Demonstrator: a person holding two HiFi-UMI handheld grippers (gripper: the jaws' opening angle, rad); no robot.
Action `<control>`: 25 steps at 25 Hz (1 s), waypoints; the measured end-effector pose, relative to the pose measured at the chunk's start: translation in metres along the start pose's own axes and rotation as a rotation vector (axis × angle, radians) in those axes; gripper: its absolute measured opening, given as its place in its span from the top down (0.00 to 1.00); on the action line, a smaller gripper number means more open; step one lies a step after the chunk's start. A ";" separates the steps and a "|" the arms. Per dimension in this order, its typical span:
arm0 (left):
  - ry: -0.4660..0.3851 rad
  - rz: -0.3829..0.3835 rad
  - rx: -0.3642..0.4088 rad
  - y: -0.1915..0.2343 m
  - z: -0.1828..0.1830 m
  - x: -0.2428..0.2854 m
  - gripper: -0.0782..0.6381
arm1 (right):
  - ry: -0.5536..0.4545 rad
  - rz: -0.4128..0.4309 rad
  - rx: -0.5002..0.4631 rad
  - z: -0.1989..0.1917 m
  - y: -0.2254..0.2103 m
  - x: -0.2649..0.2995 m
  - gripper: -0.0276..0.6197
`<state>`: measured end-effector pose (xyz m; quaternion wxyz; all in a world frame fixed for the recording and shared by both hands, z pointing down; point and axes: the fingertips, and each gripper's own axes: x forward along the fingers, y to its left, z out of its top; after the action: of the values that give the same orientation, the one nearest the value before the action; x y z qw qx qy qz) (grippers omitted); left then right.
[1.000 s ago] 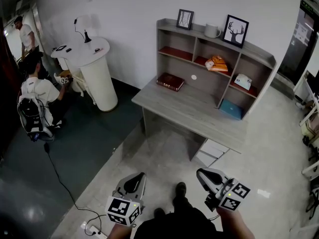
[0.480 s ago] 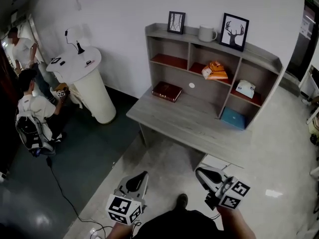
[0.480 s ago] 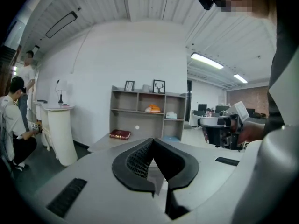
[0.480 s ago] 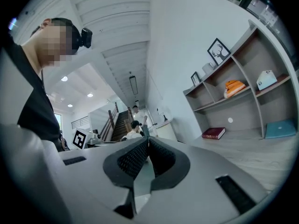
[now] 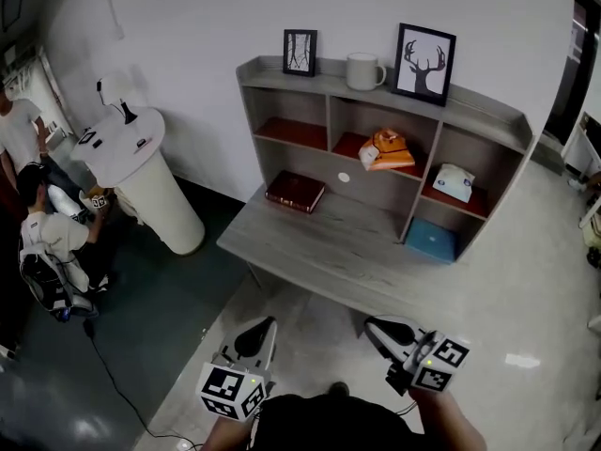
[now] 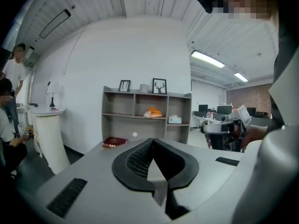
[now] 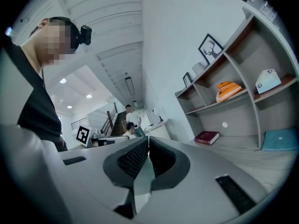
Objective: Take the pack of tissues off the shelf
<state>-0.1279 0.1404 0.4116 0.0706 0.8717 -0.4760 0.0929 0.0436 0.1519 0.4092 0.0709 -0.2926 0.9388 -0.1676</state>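
Observation:
The pack of tissues [image 5: 456, 182], white with a pale blue top, lies in the right upper compartment of the grey shelf unit [image 5: 484, 111] on the desk [image 5: 329, 252]. It also shows small in the left gripper view as the tissue pack [image 6: 175, 119] and in the right gripper view as the tissue pack [image 7: 268, 80]. My left gripper [image 5: 260, 327] and right gripper [image 5: 376, 328] hover over the floor in front of the desk, well short of the shelf. Both are shut with nothing between the jaws, as the left gripper [image 6: 152, 140] and right gripper [image 7: 148, 140] show in their own views.
An orange bag [image 5: 383, 148] fills the middle compartment. A red book [image 5: 295, 192] and a blue box [image 5: 431, 241] lie on the desk. A mug [image 5: 362, 70] and two framed pictures top the shelf. A white round stand [image 5: 141, 172] and two people [image 5: 42, 242] are at the left.
The desk and shelf have come closer and lower in the head view as I walk towards them. Both grippers travelled forward with me, still shut and empty.

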 end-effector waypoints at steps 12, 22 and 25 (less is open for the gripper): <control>0.014 -0.143 0.018 0.016 0.013 0.108 0.87 | -0.007 -0.097 0.026 0.014 -0.077 0.020 0.93; -0.006 -0.328 0.084 0.081 0.066 0.230 0.87 | -0.071 -0.231 0.018 0.062 -0.158 0.090 0.93; 0.002 -0.396 0.112 0.092 0.076 0.263 0.87 | -0.087 -0.276 0.015 0.075 -0.181 0.111 0.93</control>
<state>-0.0589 -0.1394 0.4006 0.0392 0.9508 -0.2891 0.1045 0.0653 -0.0718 0.3998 0.0900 -0.4255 0.8842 -0.1702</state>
